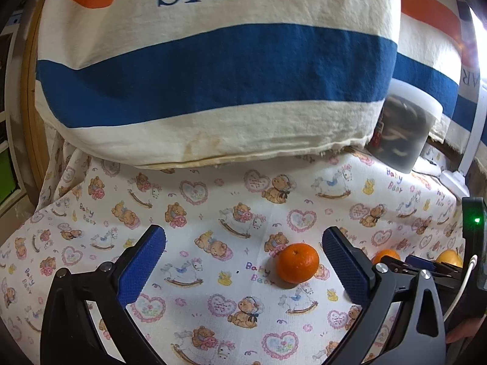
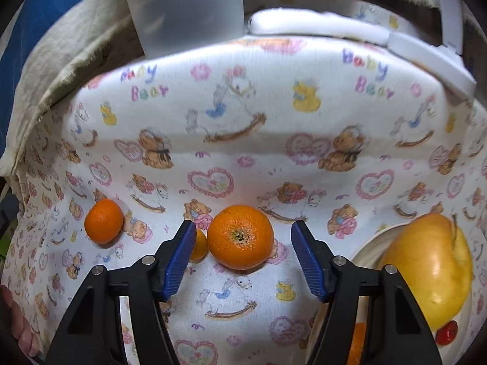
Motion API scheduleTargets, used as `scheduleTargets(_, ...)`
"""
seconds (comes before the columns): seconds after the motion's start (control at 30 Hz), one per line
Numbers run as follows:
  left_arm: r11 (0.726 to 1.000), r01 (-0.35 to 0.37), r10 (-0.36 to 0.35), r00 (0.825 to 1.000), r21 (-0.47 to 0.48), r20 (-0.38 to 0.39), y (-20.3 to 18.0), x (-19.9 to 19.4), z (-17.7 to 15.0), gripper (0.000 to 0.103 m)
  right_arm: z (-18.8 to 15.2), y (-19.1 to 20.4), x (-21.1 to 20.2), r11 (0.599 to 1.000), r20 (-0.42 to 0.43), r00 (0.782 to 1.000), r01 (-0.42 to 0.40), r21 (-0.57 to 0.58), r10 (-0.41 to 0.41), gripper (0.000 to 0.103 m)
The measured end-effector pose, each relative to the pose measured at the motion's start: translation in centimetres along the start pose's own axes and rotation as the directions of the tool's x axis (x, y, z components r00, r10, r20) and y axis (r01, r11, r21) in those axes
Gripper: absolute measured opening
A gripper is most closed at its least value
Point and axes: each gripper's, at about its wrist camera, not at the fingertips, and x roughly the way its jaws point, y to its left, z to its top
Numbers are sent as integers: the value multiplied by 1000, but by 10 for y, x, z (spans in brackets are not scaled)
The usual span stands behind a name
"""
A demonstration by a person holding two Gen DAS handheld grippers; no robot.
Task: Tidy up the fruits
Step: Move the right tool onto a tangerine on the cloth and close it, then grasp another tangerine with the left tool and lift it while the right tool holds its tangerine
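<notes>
In the right wrist view a large orange [image 2: 240, 236] lies on the bear-print cloth just ahead of my open, empty right gripper [image 2: 243, 240], between its fingertips. A tiny orange fruit [image 2: 198, 245] peeks out behind the left finger. A small mandarin [image 2: 103, 220] lies further left. A white plate [image 2: 366, 251] at the right holds a yellow apple [image 2: 426, 269], a red strawberry [image 2: 446, 331] and an orange piece [image 2: 356, 343]. In the left wrist view my left gripper [image 1: 243, 254] is open and empty, with the mandarin [image 1: 297, 262] near its right finger.
A striped cushion printed PARIS [image 1: 213, 70] rises behind the cloth. A translucent plastic container [image 2: 185, 9] stands at the back, also visible in the left wrist view [image 1: 401, 127]. A white plastic object [image 2: 350, 33] lies at the back right.
</notes>
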Motion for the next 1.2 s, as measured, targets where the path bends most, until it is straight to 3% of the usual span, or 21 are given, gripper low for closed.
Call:
scheduleTargets(0.3,999,-10,11,1000,44,-9,-7,3,-4,102,1,-3,13,1000,-17,999,-30,-6,30,53)
scheduleTargets(0.67,997,15,-15,1000,74,-6,-13,1,-4,102,-11,10,4,1000,23,1000,13,5,-14,52)
scheduleTargets(0.93,995,25,-25,1000,92,-6,-15,0,-4,102,-10,12,-17,1000,122,992,21,1,-20,52)
scheduleTargets(1.2,990,80,-74,996,118,-53,-27,-4,-4,102,-7,24,-38,998,221,975,42,-41,-33,52)
